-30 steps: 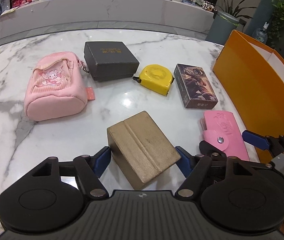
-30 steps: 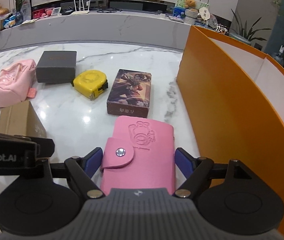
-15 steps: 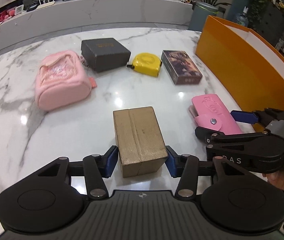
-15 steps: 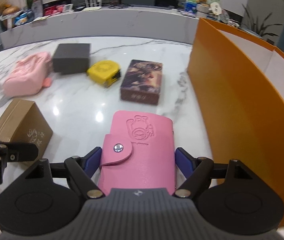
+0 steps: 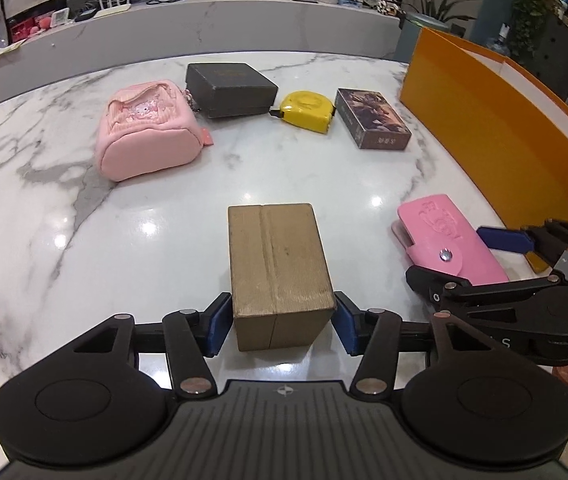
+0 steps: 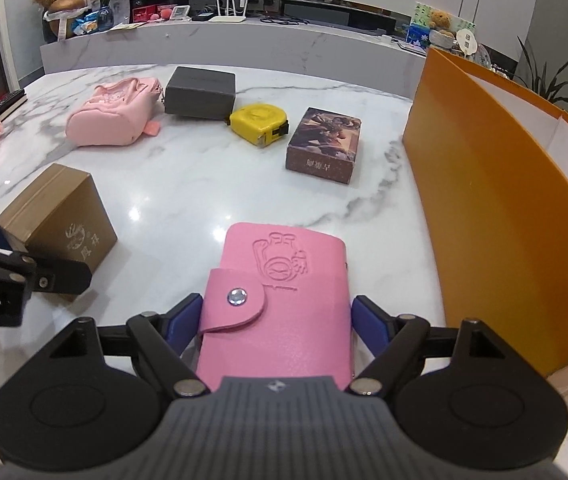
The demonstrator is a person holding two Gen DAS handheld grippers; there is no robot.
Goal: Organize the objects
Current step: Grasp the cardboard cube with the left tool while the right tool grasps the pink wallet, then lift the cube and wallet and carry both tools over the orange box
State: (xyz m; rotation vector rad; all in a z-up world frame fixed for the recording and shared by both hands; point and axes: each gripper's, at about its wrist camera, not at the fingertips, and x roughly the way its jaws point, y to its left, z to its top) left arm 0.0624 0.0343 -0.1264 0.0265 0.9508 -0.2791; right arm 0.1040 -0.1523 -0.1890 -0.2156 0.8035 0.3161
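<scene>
My left gripper [image 5: 281,326] is opening around the brown box [image 5: 279,270] on the tabletop [image 5: 163,248], pads barely apart; my right gripper [image 6: 275,322] is straddling the pink card holder [image 6: 279,300], unclamped, beside the orange bin [image 6: 496,200].

White marble table [image 5: 83,240] with grey veining. Tan-gold cardboard box [image 5: 279,268], pale emblem printed on one face. Pink card holder [image 6: 279,304], embossed motif, silver snap. Pale pink pouch [image 5: 145,136] with cartoon print. Dark grey box [image 5: 229,88]. Yellow tape measure [image 5: 306,111]. Brown-purple box [image 5: 372,122] with illustrated artwork on top. Orange bin [image 5: 496,128], white inside. Black grippers, blue pads [image 5: 217,324], grey ribbed housing.
</scene>
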